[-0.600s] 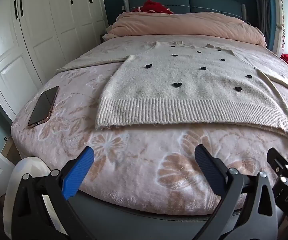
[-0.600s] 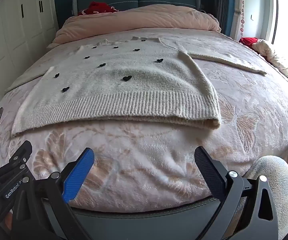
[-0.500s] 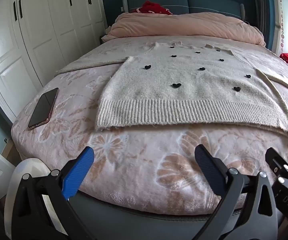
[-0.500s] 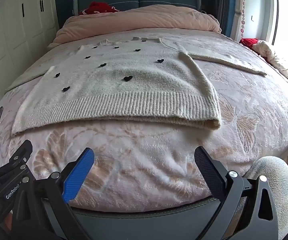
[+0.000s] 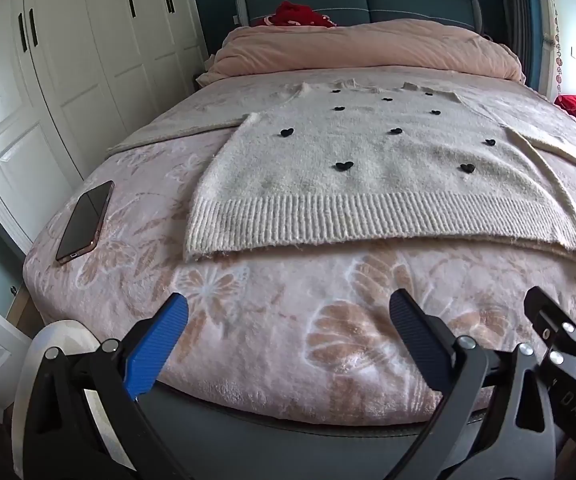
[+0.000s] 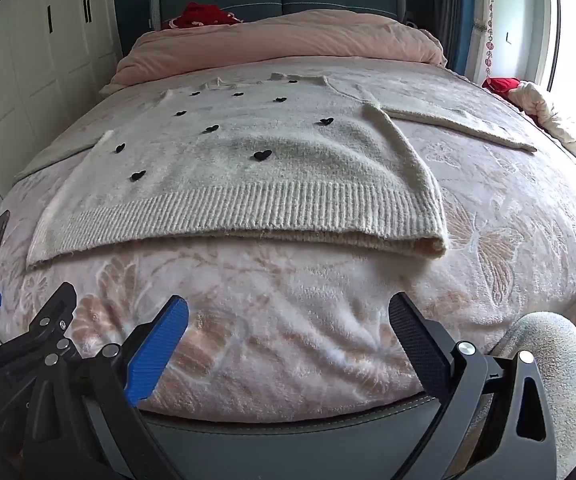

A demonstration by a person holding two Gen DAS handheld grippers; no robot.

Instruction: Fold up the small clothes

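A cream knit sweater with small black hearts [image 5: 368,176] lies flat, front up, on the bed, its ribbed hem toward me and both sleeves spread out; it also shows in the right wrist view [image 6: 248,176]. My left gripper [image 5: 288,312] is open and empty, hovering over the foot of the bed short of the hem. My right gripper [image 6: 288,312] is open and empty, beside the left one, also short of the hem. The right sleeve [image 6: 456,124] stretches away to the right.
A phone [image 5: 85,221] lies on the pink floral blanket [image 5: 288,320] at the left edge. A folded pink duvet [image 5: 368,52] and a red item [image 5: 300,14] sit at the headboard. White wardrobes [image 5: 68,80] stand left; a fluffy stool [image 6: 544,360] is lower right.
Both views have shifted slightly forward toward the sweater; the grippers stay open and the sweater has not moved.
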